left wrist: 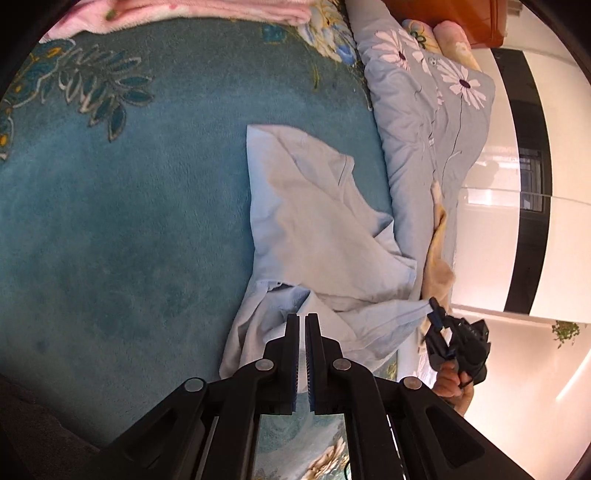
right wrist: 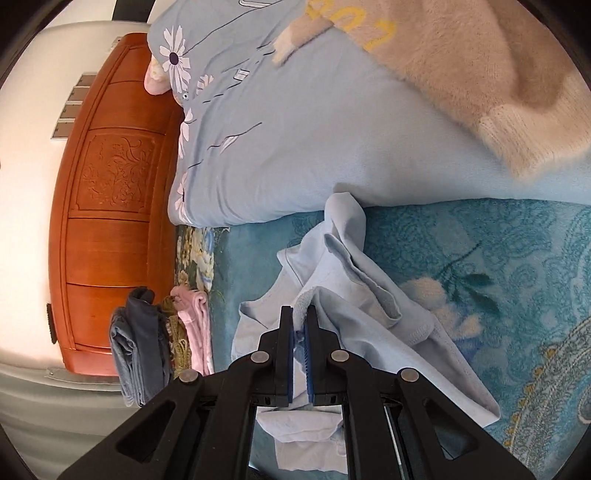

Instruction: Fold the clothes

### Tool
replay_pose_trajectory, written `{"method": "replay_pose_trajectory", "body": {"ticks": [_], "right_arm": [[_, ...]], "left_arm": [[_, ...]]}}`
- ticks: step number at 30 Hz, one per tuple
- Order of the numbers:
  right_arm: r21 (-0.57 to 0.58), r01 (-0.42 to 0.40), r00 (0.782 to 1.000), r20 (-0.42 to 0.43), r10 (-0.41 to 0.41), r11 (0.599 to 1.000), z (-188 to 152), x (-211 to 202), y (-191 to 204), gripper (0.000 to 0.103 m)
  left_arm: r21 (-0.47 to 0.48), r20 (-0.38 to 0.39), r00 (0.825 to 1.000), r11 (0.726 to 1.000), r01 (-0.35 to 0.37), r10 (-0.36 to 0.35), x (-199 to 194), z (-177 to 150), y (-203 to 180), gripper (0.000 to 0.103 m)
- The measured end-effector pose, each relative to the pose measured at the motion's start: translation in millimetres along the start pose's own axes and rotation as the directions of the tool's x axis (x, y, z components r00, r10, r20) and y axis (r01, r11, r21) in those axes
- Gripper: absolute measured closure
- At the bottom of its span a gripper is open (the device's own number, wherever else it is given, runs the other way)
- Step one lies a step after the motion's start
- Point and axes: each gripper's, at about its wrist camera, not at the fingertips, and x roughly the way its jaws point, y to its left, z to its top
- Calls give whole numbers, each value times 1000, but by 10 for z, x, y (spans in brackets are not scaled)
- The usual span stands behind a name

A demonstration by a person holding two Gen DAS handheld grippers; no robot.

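A light blue T-shirt [left wrist: 317, 229] lies partly folded on the teal floral blanket [left wrist: 122, 221]. My left gripper [left wrist: 302, 317] is shut on the shirt's near edge, with cloth between its pads. My right gripper [left wrist: 433, 308] shows at the right of the left wrist view, shut on another corner of the shirt and held by a hand. In the right wrist view the right gripper [right wrist: 300, 314] pinches a hem of the same shirt [right wrist: 369, 295], which bunches in folds ahead of it.
A pale blue flowered duvet [left wrist: 424, 140] lies beside the shirt, with a beige fuzzy sweater [right wrist: 461, 66] on it. Folded dark, patterned and pink clothes [right wrist: 162, 332] are stacked by the wooden headboard [right wrist: 110, 192]. A pink blanket [left wrist: 207, 9] lies at the far edge.
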Motion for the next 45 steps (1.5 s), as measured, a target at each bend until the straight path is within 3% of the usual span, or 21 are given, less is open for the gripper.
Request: {"method": "replay_pose_trajectory", "body": {"ticks": [3, 5, 9, 15, 18, 20, 22, 24, 26, 28, 32, 36, 40, 43, 45], "right_arm": [[16, 6, 1000, -19, -5, 1000, -3, 55, -81, 98], [13, 11, 1000, -21, -11, 1000, -4, 48, -98, 98], [3, 27, 999, -19, -27, 1000, 1, 10, -92, 97], [6, 49, 999, -17, -49, 999, 4, 8, -105, 96], [3, 53, 998, -20, -53, 999, -14, 7, -98, 96], [-7, 44, 999, -22, -44, 999, -39, -27, -84, 96], [-24, 31, 999, -21, -31, 999, -84, -86, -60, 96], [-43, 8, 1000, -17, -9, 999, -135, -186, -26, 97], [-57, -27, 1000, -8, 27, 998, -135, -302, 30, 97], [-63, -50, 999, 7, 50, 997, -86, -376, 84, 97], [2, -70, 997, 24, 70, 998, 190, -188, 147, 97], [65, -41, 999, 28, 39, 997, 449, 237, 253, 97], [30, 29, 999, 44, -30, 999, 593, 522, 447, 97], [11, 85, 996, 28, -86, 996, 612, 647, 488, 95], [-4, 111, 994, 6, -111, 994, 591, 700, 493, 95]], "left_arm": [[57, -31, 999, 998, -31, 33, 236, -56, -59, 93], [115, -16, 998, 992, -59, 61, 312, -69, -148, 77], [203, 33, 993, 972, -119, 115, 424, -35, -271, 75], [247, -44, 991, 963, -108, 123, 635, -21, -241, 75], [248, -95, 989, 965, -89, 115, 688, -80, -199, 79], [275, -116, 986, 958, -86, 122, 676, -138, -207, 100], [267, -154, 985, 963, -35, 78, 595, -187, -218, 101], [211, -172, 984, 974, 81, -44, 368, -191, -215, 101], [169, -135, 983, 975, 146, -124, 90, -93, -210, 101], [141, -76, 985, 977, 161, -152, -120, 112, -204, 101], [116, 49, 995, 990, 85, -91, -196, 671, -188, 101], [121, 107, 994, 993, 1, -14, -69, 1025, -203, 101], [158, 149, 984, 980, -122, 99, 53, 1184, -327, 101], [162, 129, 982, 974, -161, 141, 128, 1205, -334, 98], [165, 115, 985, 975, -147, 129, 119, 1156, -309, 84]]}}
